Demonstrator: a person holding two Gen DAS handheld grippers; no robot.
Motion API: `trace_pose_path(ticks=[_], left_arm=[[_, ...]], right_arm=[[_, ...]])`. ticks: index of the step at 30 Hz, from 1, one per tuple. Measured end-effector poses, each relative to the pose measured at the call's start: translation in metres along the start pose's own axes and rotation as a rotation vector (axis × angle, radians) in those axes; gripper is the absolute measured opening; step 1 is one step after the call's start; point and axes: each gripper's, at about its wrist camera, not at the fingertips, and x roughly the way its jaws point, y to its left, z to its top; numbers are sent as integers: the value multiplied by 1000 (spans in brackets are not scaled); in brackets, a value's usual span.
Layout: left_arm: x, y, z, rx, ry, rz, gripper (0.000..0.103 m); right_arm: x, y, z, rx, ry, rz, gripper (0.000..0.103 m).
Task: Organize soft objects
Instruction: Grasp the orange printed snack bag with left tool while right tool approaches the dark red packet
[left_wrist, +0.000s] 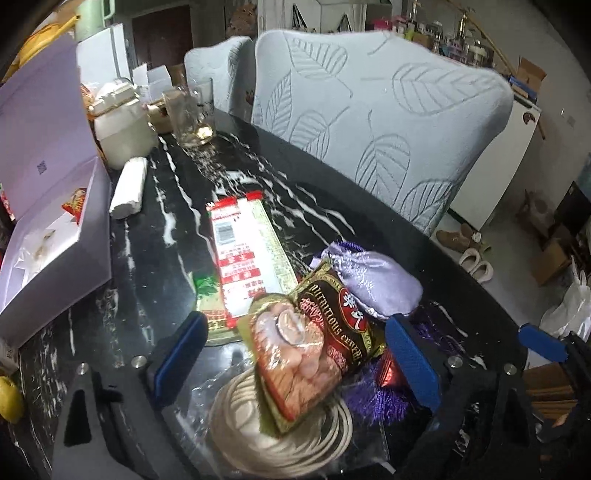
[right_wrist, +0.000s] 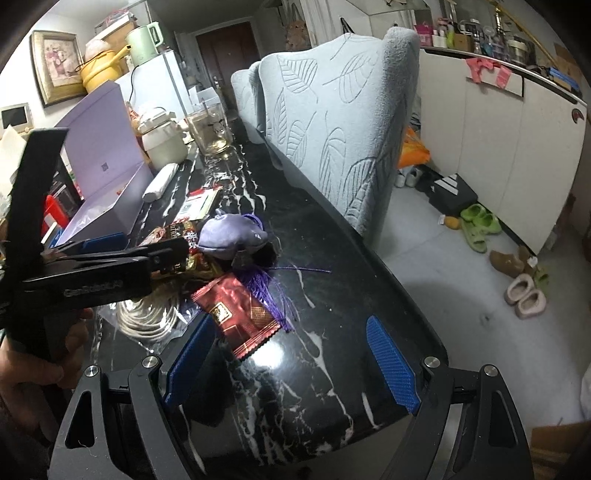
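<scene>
On the black marble table (right_wrist: 325, 373), near its front edge, lies a small heap of soft things: a cereal packet (left_wrist: 314, 347) with brown and gold print rests tilted on a coil of pale cord (left_wrist: 295, 435) in clear plastic, and a lilac satin pouch (left_wrist: 369, 284) with purple tassels (right_wrist: 269, 291) lies just behind it. A dark red sachet (right_wrist: 236, 314) lies flat beside the tassels. A long noodle packet (left_wrist: 247, 262) with red labels lies further back on the table. The left gripper (left_wrist: 295, 362) has its blue pads spread wide on both sides of the cereal packet, and they do not press it. The right gripper (right_wrist: 291, 365) is also spread open above the table, near the red sachet, holding nothing. At the left stands an open lilac box (left_wrist: 55, 236); behind the table is a chair with a grey leaf-pattern cover (left_wrist: 369, 122).
</scene>
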Motion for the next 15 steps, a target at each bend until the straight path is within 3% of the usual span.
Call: trace_pose_path(ticks=[3, 6, 9, 15], left_arm=[[12, 0, -2, -1, 42, -21, 84], [22, 4, -4, -36, 78, -76, 80], [25, 4, -4, -52, 80, -134, 59], [16, -2, -7, -20, 61, -136, 51]], right_arm=[[2, 0, 2, -12, 4, 13, 85], [4, 2, 2, -20, 8, 28, 85], [7, 2, 2, -17, 13, 37, 85], [10, 4, 0, -29, 29, 46, 85]])
